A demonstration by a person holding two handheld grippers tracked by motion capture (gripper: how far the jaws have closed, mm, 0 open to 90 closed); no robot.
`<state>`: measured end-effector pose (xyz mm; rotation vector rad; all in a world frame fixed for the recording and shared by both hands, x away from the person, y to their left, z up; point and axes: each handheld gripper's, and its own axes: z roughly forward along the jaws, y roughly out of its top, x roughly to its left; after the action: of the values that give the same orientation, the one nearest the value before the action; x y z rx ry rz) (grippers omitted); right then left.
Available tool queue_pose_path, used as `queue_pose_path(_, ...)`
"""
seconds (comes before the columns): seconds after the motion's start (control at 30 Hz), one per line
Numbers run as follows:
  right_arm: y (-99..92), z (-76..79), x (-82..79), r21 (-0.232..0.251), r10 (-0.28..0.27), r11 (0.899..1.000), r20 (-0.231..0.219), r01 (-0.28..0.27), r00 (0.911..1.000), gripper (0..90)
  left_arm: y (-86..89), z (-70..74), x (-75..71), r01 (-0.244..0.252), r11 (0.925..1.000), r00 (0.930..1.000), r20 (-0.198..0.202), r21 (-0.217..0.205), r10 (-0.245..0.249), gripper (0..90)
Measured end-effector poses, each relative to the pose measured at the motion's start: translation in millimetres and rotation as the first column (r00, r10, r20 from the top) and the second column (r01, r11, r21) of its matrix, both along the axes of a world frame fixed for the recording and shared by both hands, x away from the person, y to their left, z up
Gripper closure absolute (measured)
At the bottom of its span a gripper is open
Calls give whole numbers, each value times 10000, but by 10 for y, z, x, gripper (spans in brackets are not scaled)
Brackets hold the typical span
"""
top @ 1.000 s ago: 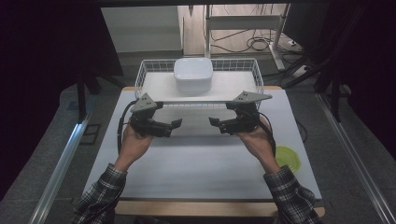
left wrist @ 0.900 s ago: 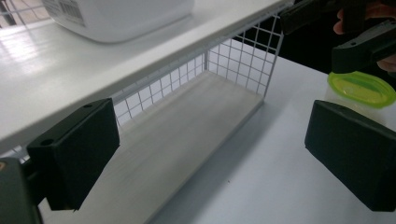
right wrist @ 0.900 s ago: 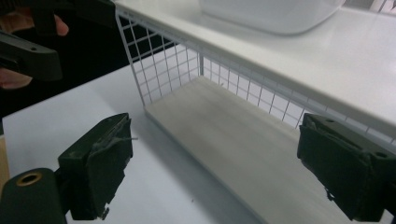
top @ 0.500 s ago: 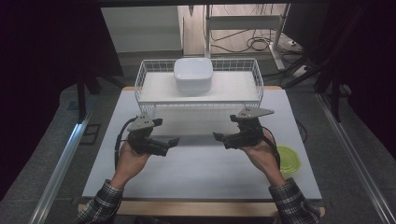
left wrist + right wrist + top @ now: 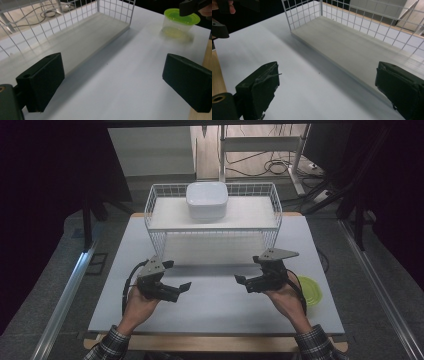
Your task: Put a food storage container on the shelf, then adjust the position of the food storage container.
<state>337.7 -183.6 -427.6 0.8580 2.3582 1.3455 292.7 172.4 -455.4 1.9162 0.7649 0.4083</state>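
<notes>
Jaws of the left gripper (image 5: 177, 290) and right gripper (image 5: 246, 283) stand wide apart, empty, above the white table (image 5: 215, 295).

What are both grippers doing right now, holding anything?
Left gripper: open, nothing between its black fingers, over the white table mat.
Right gripper: open, nothing between its fingers.

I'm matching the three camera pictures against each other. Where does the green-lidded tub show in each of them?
High view: green-lidded tub at the table's right edge, just right of the right gripper.
Left gripper view: top right.
Right gripper view: not in it.
Shared landmark: the white wire rack.
</notes>
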Motion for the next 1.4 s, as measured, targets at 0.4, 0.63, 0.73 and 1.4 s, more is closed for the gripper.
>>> queue_pose_path(0.4,-156,-188,-222,-161,-434,9989,-11,433,9991,43,35,-220,-190,-89,10000,9995,-312,37,90,49)
queue_pose_path(0.63,-224,-295,-333,-385,-645,9972,-30,643,9979,37,71,-325,-322,-275,9989,9996,-89,376,279,43)
queue_pose_path(0.73,-246,-364,-364,-711,-709,9950,-77,701,9975,34,89,-383,-351,-386,9965,9992,-66,747,392,41)
queue_pose_path(1.4,-586,-338,-440,-1427,-2281,9657,-673,2169,9713,363,118,-443,-342,-593,9937,9981,-102,950,606,40)
